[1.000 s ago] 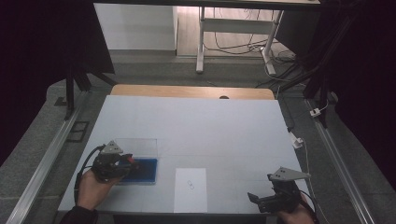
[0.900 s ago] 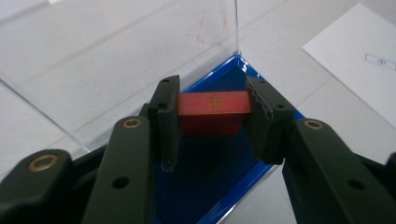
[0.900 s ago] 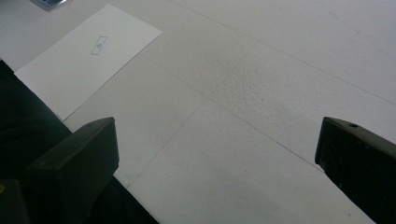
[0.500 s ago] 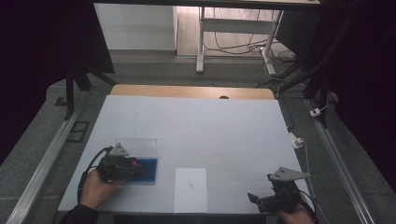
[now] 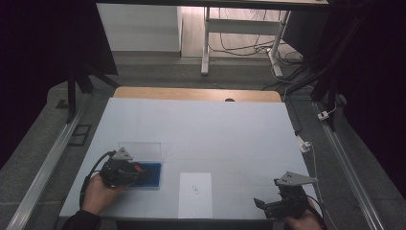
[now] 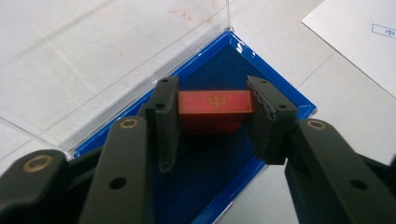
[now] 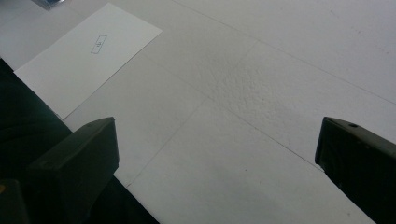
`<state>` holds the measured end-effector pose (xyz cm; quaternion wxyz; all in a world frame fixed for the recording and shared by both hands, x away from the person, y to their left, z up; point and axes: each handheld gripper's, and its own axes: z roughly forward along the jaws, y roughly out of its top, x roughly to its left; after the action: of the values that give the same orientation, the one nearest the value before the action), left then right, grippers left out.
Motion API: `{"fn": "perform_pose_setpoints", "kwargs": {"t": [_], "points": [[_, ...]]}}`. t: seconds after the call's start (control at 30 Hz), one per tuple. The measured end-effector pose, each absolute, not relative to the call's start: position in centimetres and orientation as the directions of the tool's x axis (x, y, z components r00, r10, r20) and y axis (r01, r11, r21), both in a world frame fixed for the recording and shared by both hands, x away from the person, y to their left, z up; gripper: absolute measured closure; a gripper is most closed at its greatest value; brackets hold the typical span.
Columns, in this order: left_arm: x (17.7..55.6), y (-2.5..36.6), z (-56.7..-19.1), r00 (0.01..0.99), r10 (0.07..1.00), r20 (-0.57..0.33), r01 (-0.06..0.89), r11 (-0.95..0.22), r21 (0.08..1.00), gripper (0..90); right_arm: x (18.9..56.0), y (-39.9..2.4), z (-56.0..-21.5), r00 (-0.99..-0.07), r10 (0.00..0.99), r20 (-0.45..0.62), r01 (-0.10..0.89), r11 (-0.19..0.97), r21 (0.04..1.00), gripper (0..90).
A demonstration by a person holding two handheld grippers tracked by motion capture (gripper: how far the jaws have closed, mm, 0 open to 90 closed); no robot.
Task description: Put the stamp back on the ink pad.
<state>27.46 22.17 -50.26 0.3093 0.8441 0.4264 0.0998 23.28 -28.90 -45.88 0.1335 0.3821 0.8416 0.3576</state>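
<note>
Red block [image 6: 215, 109] with a gold character on its top face sits at frame centre in the left gripper view, inside a blue-lined case [image 6: 275, 93] whose clear lid [image 6: 70, 88] lies open flat toward the upper left. Left gripper [image 6: 215, 122] straddles the block, 1 jaw at each end; the jaws have just been opening a little, the right pad looks just off the block's end and the left pad is at the block's other end, contact there too close to call, so it reads as released with the block between the jaws. In the high view the same case [image 5: 152, 176] is at lower left of the table [image 5: 201, 124], left gripper [image 5: 139, 168] over its left part, a hand [image 5: 98, 194] behind it. White sheet [image 5: 195, 194] with a small printed mark lies just right of the case, apart from it. Right gripper [image 5: 261, 203] is at the lower right, near the table's front edge, well apart from the case. In the right gripper view its jaws stand wide apart, nothing between them, bare table below, the sheet [image 7: 88, 56] at upper left.
</note>
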Motion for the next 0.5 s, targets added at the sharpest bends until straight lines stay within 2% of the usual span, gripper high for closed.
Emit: {"fn": "perform_pose_setpoints", "kwargs": {"t": [0.5], "points": [[27.38, 22.02, -49.43, 0.612, 0.785, -0.097, 0.629, -0.409, 0.661, 21.7, 23.27, -28.91, -45.88, -0.674, 0.737, 0.050, 0.547, 0.452, 0.705, 0.0]]}}
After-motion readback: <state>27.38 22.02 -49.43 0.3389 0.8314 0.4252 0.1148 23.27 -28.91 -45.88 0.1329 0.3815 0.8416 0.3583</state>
